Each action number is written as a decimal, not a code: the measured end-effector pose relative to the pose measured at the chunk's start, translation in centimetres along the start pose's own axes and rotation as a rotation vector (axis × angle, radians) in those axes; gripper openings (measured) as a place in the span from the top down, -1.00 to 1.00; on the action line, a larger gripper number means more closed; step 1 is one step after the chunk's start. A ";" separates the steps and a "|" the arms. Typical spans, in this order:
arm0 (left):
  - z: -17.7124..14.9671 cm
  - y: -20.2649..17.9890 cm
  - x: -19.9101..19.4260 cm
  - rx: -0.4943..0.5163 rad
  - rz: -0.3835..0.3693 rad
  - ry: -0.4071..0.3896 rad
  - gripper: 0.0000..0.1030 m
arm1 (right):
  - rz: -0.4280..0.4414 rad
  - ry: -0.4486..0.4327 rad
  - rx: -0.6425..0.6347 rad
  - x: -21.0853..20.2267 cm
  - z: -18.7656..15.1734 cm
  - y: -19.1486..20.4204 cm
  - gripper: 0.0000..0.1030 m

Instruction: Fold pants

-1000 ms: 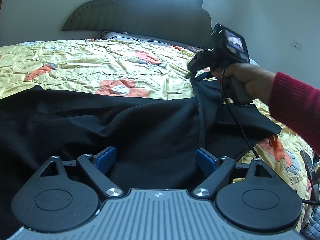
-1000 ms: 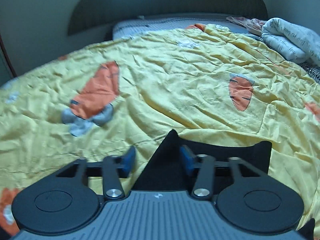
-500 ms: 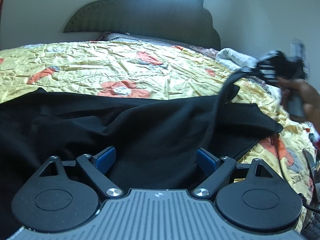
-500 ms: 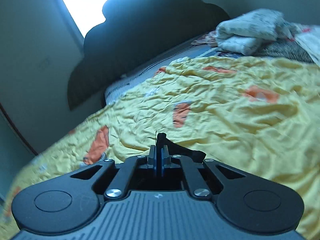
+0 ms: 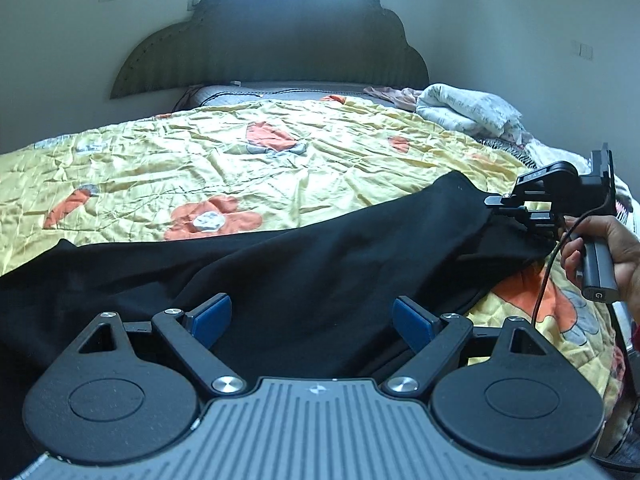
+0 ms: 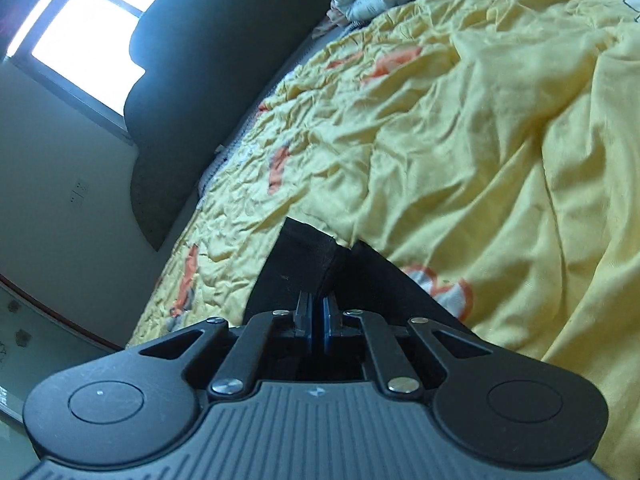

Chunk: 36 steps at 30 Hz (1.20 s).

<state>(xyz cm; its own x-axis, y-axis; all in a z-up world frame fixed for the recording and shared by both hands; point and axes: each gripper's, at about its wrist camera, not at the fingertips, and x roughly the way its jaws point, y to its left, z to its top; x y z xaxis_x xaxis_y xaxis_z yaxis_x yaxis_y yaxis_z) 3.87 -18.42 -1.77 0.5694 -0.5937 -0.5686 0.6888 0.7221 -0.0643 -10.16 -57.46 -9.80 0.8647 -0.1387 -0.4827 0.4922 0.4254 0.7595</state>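
1. Since 1 s ago, the right gripper (image 6: 316, 316) has been clamped onto a corner of the black pants (image 5: 320, 264) and lifted.
2. Above the pants, the left gripper (image 5: 312, 320) is held wide apart.
3. The pants are spread across the yellow quilt (image 5: 280, 160).

Bed: covered by a crinkled yellow quilt (image 5: 320, 160) printed with orange carrots and flowers, running from the left gripper (image 5: 312, 322) away to a dark scalloped headboard (image 5: 280, 48).
Pants: black pants (image 5: 304, 272) lie across the quilt's near side, right under and ahead of the left gripper, stretching off to both sides of it.
Far right corner: a bundled pale blanket (image 5: 468, 112) sits on the bed, beyond the right gripper (image 6: 316, 316).
Beside the bundle: a pinkish cloth (image 5: 384, 94), toward the headboard.
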 end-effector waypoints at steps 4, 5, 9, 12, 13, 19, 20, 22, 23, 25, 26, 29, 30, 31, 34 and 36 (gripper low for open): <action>0.2 -0.6 0.3 0.006 -0.005 0.010 -0.73 | 0.040 -0.001 0.042 0.6 0.0 -0.6 0.87; 0.4 -0.9 0.4 0.014 -0.009 0.011 -0.73 | 0.051 0.000 0.053 1.0 0.0 -0.7 0.87; 1.1 -2.6 0.3 0.080 -0.022 -0.022 -0.74 | 0.095 0.002 0.108 1.9 0.2 -1.1 0.87; 1.6 -4.2 0.7 0.147 -0.011 -0.052 -0.74 | 0.081 -0.004 0.070 2.1 0.5 -0.2 0.87; 1.7 -4.7 1.1 0.170 -0.006 -0.053 -0.74 | 0.076 -0.020 0.050 1.8 0.6 0.3 0.88; 1.5 -8.0 3.2 0.306 -0.006 -0.030 -0.69 | 0.214 -0.063 -0.001 -1.6 1.9 4.5 0.94; 1.3 -8.4 3.5 0.330 0.004 -0.037 -0.66 | 0.230 -0.066 -0.020 -2.2 2.1 5.5 0.93; 1.0 -9.3 4.2 0.367 0.025 -0.042 -0.51 | 0.258 -0.069 -0.062 -3.2 2.5 7.2 0.93; 0.8 -9.6 4.7 0.380 0.035 -0.036 -0.36 | 0.268 -0.070 -0.079 -3.5 2.7 8.0 0.93; 0.6 -10.1 5.5 0.390 0.034 -0.011 -0.17 | 0.280 -0.068 -0.100 -3.9 2.9 9.1 0.93; 0.6 -10.1 6.0 0.382 0.034 0.001 -0.03 | 0.282 -0.065 -0.109 -4.0 3.0 9.4 0.93; 0.4 -9.7 6.8 0.336 0.024 0.041 0.40 | 0.272 -0.056 -0.109 -3.9 3.1 9.5 0.93; 0.4 -9.5 6.8 0.319 0.016 0.041 0.48 | 0.262 -0.052 -0.104 -3.7 3.1 9.4 0.93; 0.4 -9.2 6.6 0.302 0.002 0.037 0.67 | 0.247 -0.044 -0.098 -3.3 3.1 9.1 0.93; 1.2 -8.4 6.3 0.262 -0.023 0.027 0.76 | 0.201 -0.003 -0.077 -1.4 3.7 8.6 0.93; 2.6 -7.8 6.1 0.236 0.033 -0.015 0.78 | 0.191 -0.002 -0.070 -0.7 4.3 9.0 0.93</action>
<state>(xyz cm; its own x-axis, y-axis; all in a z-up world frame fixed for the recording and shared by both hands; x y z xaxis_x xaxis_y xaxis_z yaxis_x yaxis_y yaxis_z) 3.09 -28.61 -2.62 0.5985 -0.5777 -0.5550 0.7545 0.6394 0.1481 -5.92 -57.42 -0.74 0.9418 -0.0512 -0.3324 0.3115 0.5048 0.8051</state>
